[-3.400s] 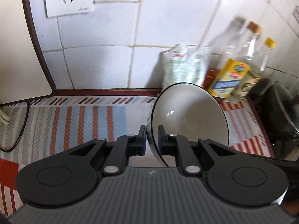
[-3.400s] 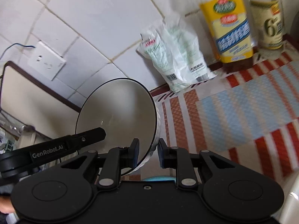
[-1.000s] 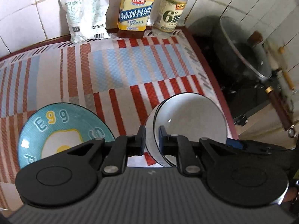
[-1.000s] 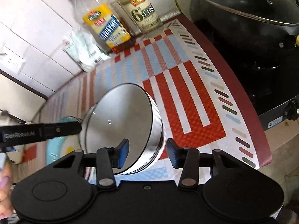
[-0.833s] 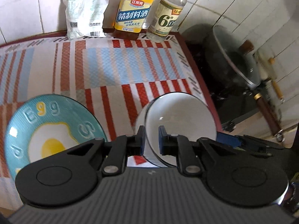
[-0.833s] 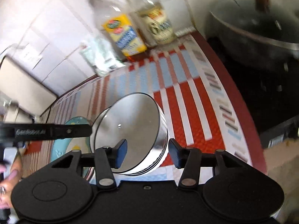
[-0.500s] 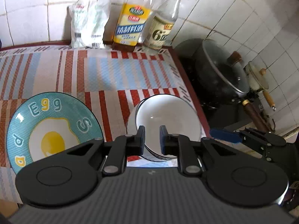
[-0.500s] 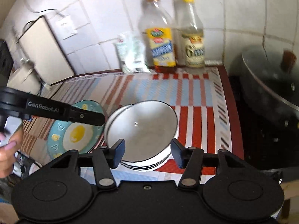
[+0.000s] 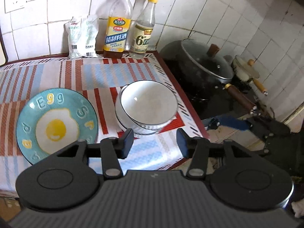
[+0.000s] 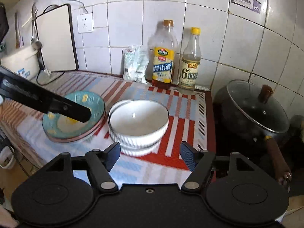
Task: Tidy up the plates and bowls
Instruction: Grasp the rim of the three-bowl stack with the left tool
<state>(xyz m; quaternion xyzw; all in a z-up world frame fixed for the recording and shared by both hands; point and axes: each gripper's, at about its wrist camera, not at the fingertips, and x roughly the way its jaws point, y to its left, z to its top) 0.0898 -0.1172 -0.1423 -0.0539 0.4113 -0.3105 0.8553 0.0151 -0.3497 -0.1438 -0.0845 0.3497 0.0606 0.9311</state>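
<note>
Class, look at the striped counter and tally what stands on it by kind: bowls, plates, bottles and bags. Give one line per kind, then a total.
Bowls: 2, white, nested
Plates: 2, a teal egg plate on a pink one
Bottles: 2
Bags: 1
Total: 7

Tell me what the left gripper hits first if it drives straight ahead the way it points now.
Most likely the stacked white bowls: they sit right ahead of the open left gripper, in line with the gap between its fingers. Depth is hard to judge through the fisheye, so it might meet the striped mat just short of them.
</note>
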